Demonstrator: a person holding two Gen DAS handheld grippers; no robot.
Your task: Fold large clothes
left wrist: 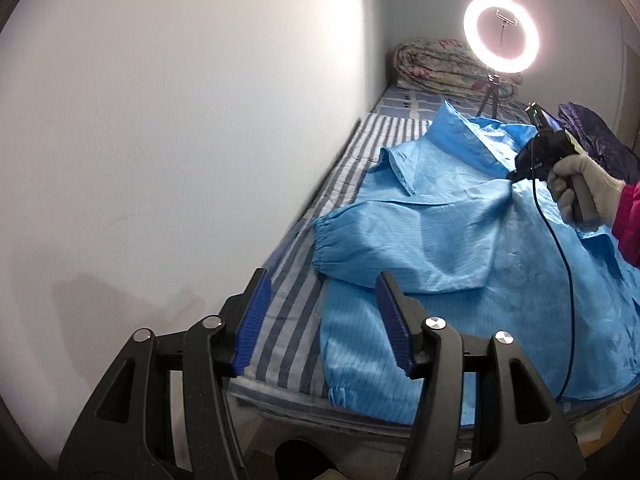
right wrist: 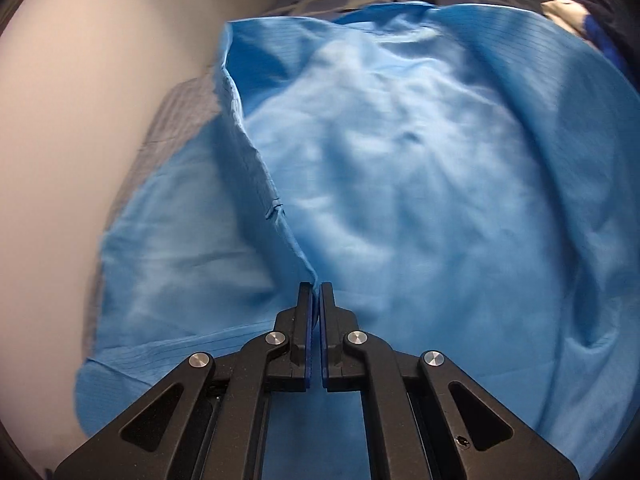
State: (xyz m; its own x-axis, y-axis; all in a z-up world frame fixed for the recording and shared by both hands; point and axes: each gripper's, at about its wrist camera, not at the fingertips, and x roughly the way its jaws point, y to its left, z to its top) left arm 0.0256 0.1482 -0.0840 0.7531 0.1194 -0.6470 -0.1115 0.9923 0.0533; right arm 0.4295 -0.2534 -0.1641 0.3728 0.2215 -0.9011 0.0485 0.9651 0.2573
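Right gripper pulls a fold of the blue coat across the bed.

The left gripper (left wrist: 324, 320) is open and holds nothing; it waits over the near edge of the bed (left wrist: 292, 280), with the coat (left wrist: 460, 240) just ahead of it and to its right, likely ready to pin the cloth. The right gripper (right wrist: 316, 292) is clamped on a coat edge at its tips, lifting it so that side can flop over the middle.
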